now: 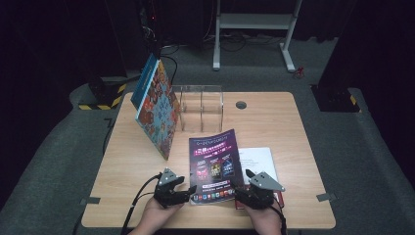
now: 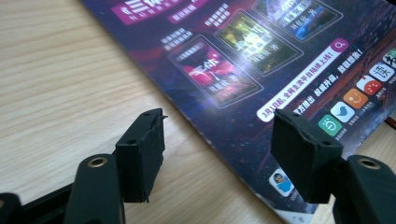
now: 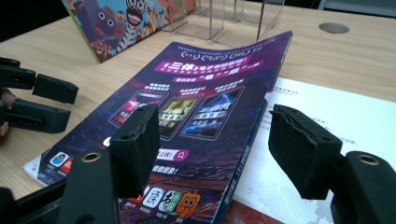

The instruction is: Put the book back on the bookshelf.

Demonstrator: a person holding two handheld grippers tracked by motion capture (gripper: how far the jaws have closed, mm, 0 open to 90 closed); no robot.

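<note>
A purple magazine [image 1: 215, 164] lies flat near the table's front edge, partly over a white sheet [image 1: 259, 159]. My left gripper [image 1: 188, 186] is at its lower left corner. In the left gripper view the gripper [image 2: 219, 140] stands open: one jaw is over the bare wood, the other over the magazine [image 2: 261, 60], and nothing is pinched. My right gripper [image 1: 243, 185] is at the lower right corner. Its own view shows that gripper [image 3: 212, 135] open, straddling the spine edge of the magazine [image 3: 196, 116] with the white sheet [image 3: 327, 112] under the right jaw.
A colourful picture book [image 1: 156, 107] leans upright against a clear acrylic stand [image 1: 201, 105] at the back left. A round cable hole [image 1: 241, 105] sits behind the stand. A red edge [image 3: 243, 217] peeks from under the magazine. Bare wood lies to the left and right.
</note>
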